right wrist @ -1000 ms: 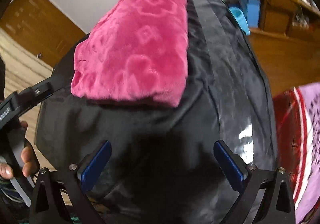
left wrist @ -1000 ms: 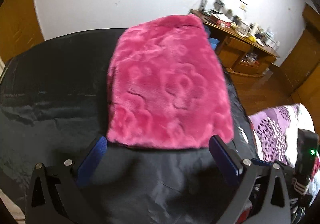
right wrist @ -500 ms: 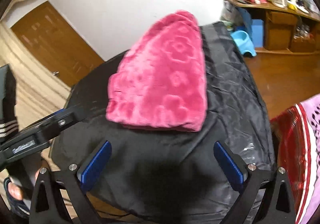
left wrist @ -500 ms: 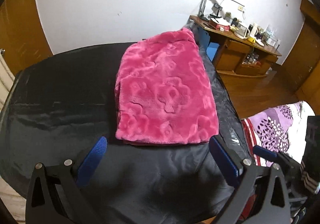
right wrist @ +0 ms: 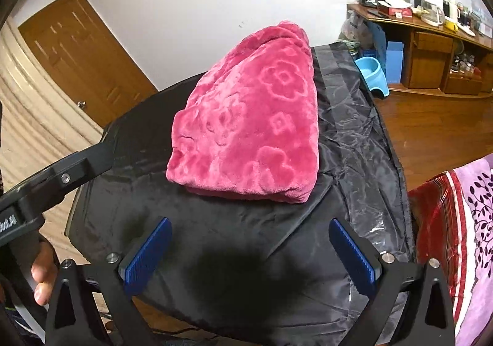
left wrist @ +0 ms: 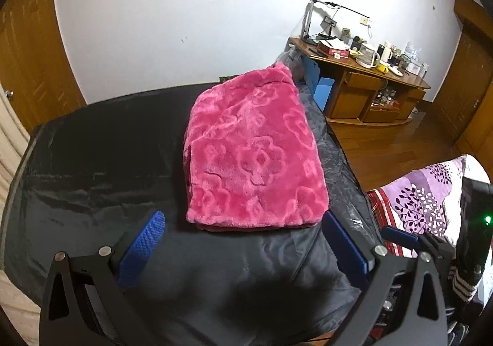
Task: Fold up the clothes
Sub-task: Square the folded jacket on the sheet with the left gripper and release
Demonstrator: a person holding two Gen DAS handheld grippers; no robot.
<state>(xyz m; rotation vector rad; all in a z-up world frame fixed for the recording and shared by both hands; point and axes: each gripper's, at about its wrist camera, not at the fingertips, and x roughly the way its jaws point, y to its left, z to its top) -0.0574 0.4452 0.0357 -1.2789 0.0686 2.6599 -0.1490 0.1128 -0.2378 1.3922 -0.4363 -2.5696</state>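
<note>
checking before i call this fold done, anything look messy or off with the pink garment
Nothing stands out. The pink garment lies folded in a compact stack on the black sheet, edges roughly lined up. Both the left gripper and the right gripper are open and clear of it.

Desk (left wrist: 363,74) clutter ahead-right of left gripper (left wrist: 243,241) too small to identify; bedding (right wrist: 468,222) right of right gripper (right wrist: 249,247) cut by frame edge.
</note>
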